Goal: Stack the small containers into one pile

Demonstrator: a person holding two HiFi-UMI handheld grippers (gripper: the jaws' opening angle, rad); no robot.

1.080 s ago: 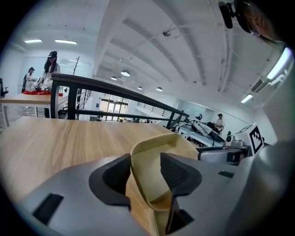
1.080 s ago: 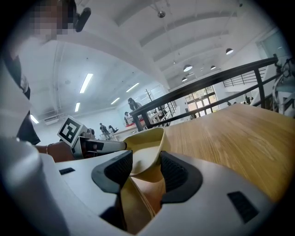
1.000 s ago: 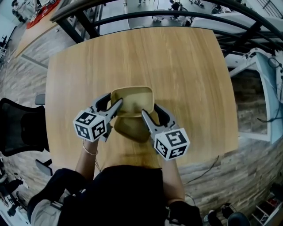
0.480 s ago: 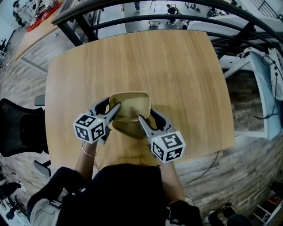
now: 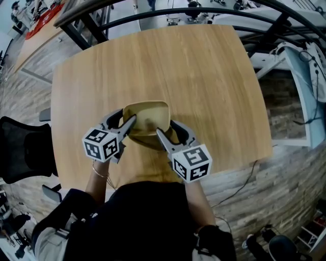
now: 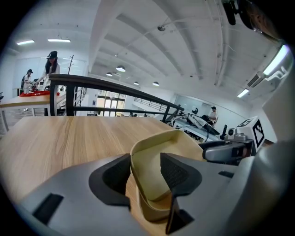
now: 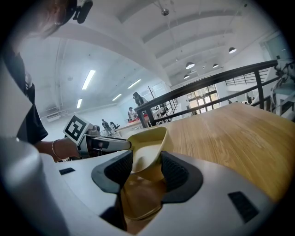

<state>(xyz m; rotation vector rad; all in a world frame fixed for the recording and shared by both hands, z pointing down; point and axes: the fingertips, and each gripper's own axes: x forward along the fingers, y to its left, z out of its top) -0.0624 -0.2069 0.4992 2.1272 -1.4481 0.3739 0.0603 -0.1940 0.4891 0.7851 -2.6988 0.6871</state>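
A pale yellow container (image 5: 147, 116) sits nested in a darker tan container (image 5: 148, 141) near the front of the wooden table (image 5: 204, 76). My left gripper (image 5: 131, 122) is shut on the pale container's left wall (image 6: 138, 161), one jaw inside and one outside. My right gripper (image 5: 162, 135) is shut on the tan container (image 7: 138, 200) from the right. In the right gripper view the pale container (image 7: 147, 147) fills the gap between the pads. Most of the tan container is hidden under the pale one.
A black chair (image 5: 23, 148) stands left of the table. A dark metal railing (image 5: 153, 15) runs behind the far edge. White equipment (image 5: 300, 66) lies to the right. People stand far off in the hall.
The tan container in my right gripper has moved up and in under the pale one, which now covers most of it. Both grippers have kept their hold.
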